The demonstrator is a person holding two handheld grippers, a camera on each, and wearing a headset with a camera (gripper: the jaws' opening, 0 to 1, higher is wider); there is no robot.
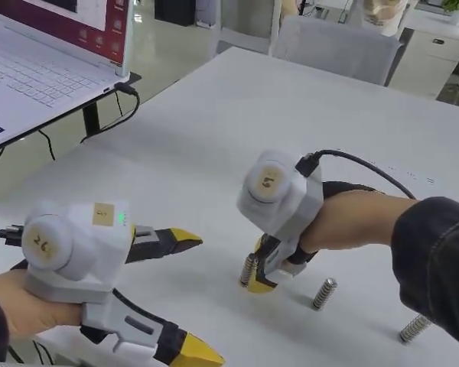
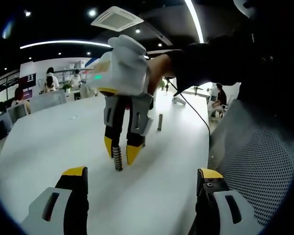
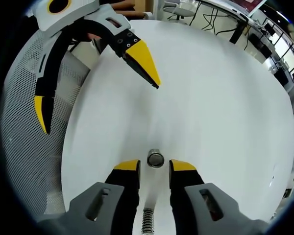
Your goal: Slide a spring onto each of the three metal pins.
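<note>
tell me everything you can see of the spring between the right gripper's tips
A grey metal coil spring, standing on end on the white table. Seen from above in the right gripper view, its top is a round ring with a dark middle. The right gripper points down over it, yellow tips flanking its upper end with slim gaps; contact cannot be told.

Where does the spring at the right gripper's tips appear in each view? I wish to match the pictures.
Head view: the spring is at lower centre, just left of the right gripper.
Left gripper view: spring at centre, upright, its top between that gripper's tips.
Right gripper view: spring at low centre, seen end-on, just ahead of the tips.
Shared landmark: the right gripper's yellow tips, beside the spring everywhere.
</note>
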